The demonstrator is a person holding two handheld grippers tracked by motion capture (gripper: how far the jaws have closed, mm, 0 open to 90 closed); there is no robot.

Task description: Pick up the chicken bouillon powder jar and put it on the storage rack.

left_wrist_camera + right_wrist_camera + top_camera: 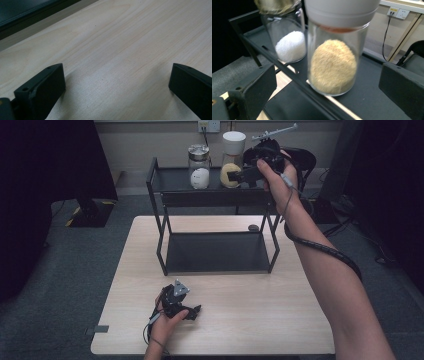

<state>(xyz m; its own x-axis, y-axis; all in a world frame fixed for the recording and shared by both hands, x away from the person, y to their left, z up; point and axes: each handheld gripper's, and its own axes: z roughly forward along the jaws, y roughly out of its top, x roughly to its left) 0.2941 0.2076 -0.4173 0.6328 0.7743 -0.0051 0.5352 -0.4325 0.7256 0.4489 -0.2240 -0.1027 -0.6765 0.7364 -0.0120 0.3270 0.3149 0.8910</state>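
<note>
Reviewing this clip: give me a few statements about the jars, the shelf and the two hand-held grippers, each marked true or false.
1. Two jars stand on the top level of the black shelf. True.
2. The white-lidded jar holds white powder. False: it holds tan granules; the white powder is in the metal-lidded jar.
3. The right hand-held gripper is shut on the white-lidded jar. False: its jaws stand open, either side of it.
4. The left hand-held gripper is open over bare table. True.

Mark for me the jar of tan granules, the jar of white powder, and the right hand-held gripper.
jar of tan granules [334, 66], right gripper view, on the granule heap behind the glass.
jar of white powder [291, 46], right gripper view, on the white mound.
right hand-held gripper [239, 175], high view, between its jaw tips.
</note>
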